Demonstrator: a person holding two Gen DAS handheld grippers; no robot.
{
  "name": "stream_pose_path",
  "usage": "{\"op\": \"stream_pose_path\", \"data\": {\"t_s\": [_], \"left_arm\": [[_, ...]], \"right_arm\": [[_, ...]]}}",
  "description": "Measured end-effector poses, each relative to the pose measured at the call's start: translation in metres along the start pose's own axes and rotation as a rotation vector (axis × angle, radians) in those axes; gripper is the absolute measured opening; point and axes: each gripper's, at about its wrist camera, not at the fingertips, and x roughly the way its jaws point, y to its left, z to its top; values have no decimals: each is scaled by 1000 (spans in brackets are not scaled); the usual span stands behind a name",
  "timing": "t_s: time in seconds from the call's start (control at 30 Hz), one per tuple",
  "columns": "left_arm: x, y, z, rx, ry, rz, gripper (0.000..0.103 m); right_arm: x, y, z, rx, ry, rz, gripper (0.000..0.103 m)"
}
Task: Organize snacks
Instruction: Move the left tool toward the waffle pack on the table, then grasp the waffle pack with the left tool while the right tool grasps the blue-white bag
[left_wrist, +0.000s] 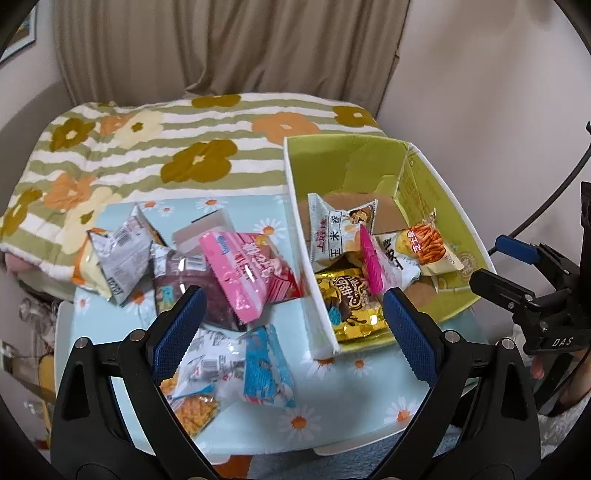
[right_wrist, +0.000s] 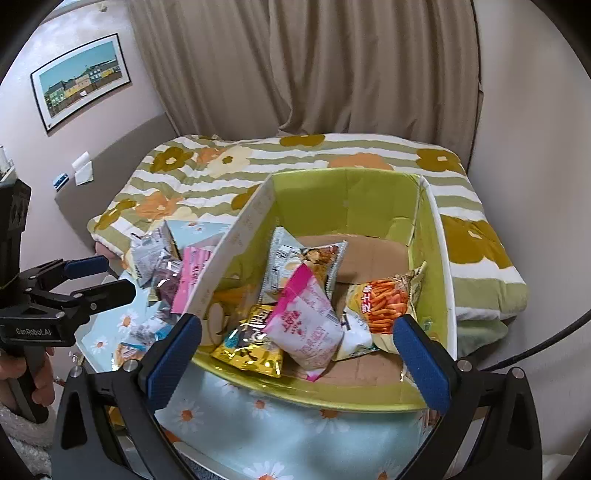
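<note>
A green cardboard box (right_wrist: 343, 199) stands on the table and holds several snack packets: a pink-and-white one (right_wrist: 306, 325) on top, a gold one (right_wrist: 251, 347), an orange-sticks one (right_wrist: 388, 302) and a white corn one (right_wrist: 295, 266). My right gripper (right_wrist: 297, 325) hangs open above the box's near side, with nothing between its fingers. To the left of the box lie loose packets: pink (left_wrist: 251, 277), silver (left_wrist: 118, 258), purple (left_wrist: 192, 291), blue (left_wrist: 266, 369) and an orange-cracker one (left_wrist: 195, 402). My left gripper (left_wrist: 291, 299) is open and empty above them. It also shows in the right wrist view, where the left gripper (right_wrist: 114, 277) is at the left edge.
The table carries a light-blue daisy cloth (left_wrist: 332, 417). Behind it lies a bed with a striped floral quilt (left_wrist: 184, 147), then beige curtains (right_wrist: 332, 74). A framed picture (right_wrist: 81, 77) hangs on the left wall. A hand (right_wrist: 33, 373) holds the left gripper's handle.
</note>
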Motion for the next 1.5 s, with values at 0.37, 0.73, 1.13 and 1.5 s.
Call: {"op": "stream_pose_path", "data": {"t_s": [0.37, 0.73, 1.13, 1.5], "left_arm": [[-54, 45, -24, -56, -71, 52, 95], [-87, 137, -48, -56, -45, 71, 95], [-57, 184, -83, 114, 135, -107, 95], [32, 156, -124, 365, 287, -219, 95]], "right_arm": [[-25, 42, 0, -50, -60, 50, 103], [-14, 115, -4, 12, -58, 68, 103], [26, 178, -26, 126, 49, 14, 103], [74, 177, -63, 280, 124, -11, 103]]}}
